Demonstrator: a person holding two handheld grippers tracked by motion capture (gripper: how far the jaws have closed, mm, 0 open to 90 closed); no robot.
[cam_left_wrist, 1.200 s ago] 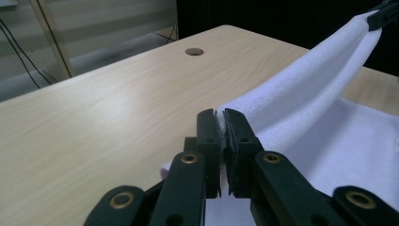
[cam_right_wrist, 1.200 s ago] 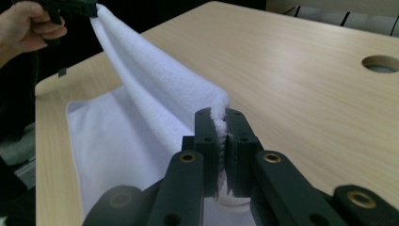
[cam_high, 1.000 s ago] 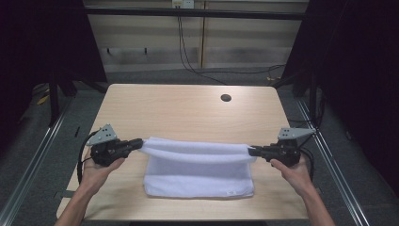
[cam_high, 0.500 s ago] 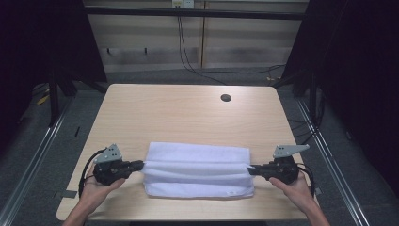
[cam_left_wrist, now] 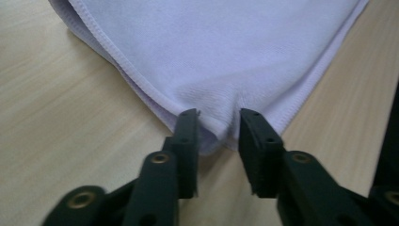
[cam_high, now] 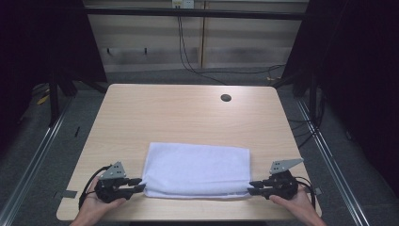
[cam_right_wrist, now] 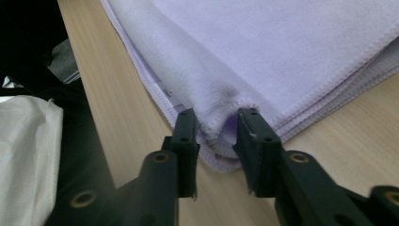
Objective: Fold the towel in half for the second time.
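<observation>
Letting go of the folded towel at both ends

Standing over the table (cam_high: pixel 141 108), I see a white towel (cam_high: pixel 197 169) lying folded into a long flat rectangle in the lower middle of the high view, close to the near edge of the wooden top. The left gripper (cam_high: pixel 136 184) sits at the lower left of that frame, level with the towel's near left corner, and the right gripper (cam_high: pixel 254 187) sits at the lower right, level with the near right corner; each is held in a hand (cam_high: pixel 96 207) that comes up from the bottom edge.

In the left gripper view, the left gripper (cam_left_wrist: pixel 219 134) has its jaws partly apart, having just been opening. A bunched corner of the towel (cam_left_wrist: pixel 211 56) lies between them, slack, and the cloth spreads out flat toward the top of the frame.

In the right gripper view, the right gripper (cam_right_wrist: pixel 215 134) shows the same: jaws partly apart and just been opening, with a folded corner of the towel (cam_right_wrist: pixel 282 52) sitting between them. The cloth brushes the inner faces there, yet it looks loose and not pinched. Stacked hemmed layers run off to the right of that frame.

A small dark round hole (cam_high: pixel 226 98) marks the table top in the upper right of the high view, well apart from the towel
</observation>
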